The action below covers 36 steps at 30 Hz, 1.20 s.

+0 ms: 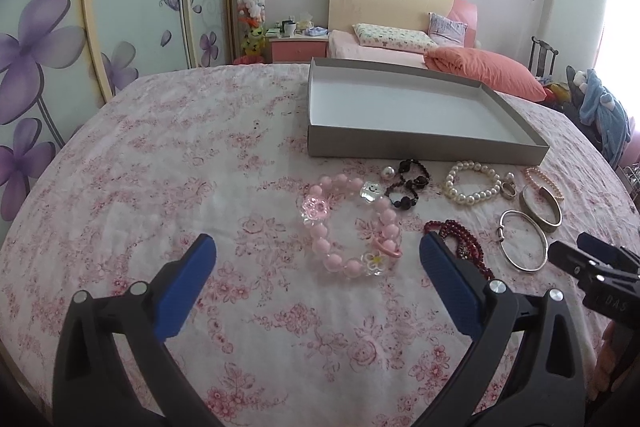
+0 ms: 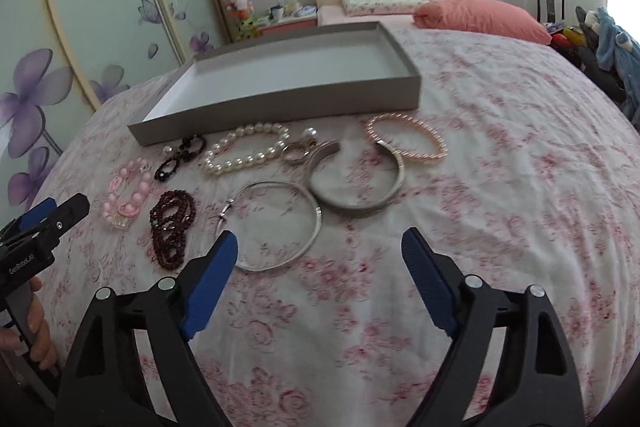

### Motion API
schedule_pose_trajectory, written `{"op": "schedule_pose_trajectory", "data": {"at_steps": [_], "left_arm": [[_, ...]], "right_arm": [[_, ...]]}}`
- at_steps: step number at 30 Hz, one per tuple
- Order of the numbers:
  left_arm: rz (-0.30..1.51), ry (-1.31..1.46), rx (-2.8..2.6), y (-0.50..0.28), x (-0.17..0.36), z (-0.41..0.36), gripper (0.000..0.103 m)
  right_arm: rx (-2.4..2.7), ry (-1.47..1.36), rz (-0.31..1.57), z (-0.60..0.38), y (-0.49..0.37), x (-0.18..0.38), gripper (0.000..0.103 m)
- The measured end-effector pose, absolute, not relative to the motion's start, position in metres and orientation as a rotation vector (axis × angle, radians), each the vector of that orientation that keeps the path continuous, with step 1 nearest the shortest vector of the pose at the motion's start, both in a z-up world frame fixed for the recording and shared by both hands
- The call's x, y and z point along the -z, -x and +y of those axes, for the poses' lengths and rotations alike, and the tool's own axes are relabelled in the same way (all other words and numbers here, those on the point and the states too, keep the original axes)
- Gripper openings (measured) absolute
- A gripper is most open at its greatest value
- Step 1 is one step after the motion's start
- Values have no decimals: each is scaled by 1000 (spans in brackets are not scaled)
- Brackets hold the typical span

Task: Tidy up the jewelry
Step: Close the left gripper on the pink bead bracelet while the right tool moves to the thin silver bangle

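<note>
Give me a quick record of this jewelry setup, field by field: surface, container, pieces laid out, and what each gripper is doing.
surface: floral bedspread
container: shallow grey box, nothing inside, behind the jewelry
pieces: pink bead bracelet, black bead bracelet, white pearl bracelet, dark red bead strand, thin silver bangle, wide silver cuff, pink pearl bracelet, ring
left gripper: open, holding nothing, facing the pink bead bracelet
right gripper: open, holding nothing, near the thin silver bangle
</note>
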<state>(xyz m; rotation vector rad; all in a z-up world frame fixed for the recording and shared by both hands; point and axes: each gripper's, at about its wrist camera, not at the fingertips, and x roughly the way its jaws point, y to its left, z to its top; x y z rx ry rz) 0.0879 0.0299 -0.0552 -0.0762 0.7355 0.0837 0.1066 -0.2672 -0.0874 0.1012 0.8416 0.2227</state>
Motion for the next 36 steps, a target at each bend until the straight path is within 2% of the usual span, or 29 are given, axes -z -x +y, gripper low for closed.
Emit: {"op": "schedule_pose_trajectory", "data": {"at_steps": [6,17,20,21,28,30,34,36], "left_arm": [[716,64,-95,-93,48,36,99],[765,51,-76,-112,53,45,99],[787,33,-66,-118,57,42,99],[793,24,-65,-120,58,40,99],[847,16,-62,-133,65,37,99],[859,30,-75,-138,68,41,93],[913,58,-81,-150,78,46,67],[937,53,-84,-156,84,46,59]], "right_arm": [[-229,-72,911,-244,-117,93,86],[-152,44,917,-212,-133,97,88],[-148,50,911,-213,-131,96,82],[-152,50,903,-215,-130,95,74],[-188,55,901,-222,-126,96,74],[-194,46,900,-222,-125,95,74],[-196,41,900,-221,-126,95,74],[-199,35,899,-222,-126,95,74]]}}
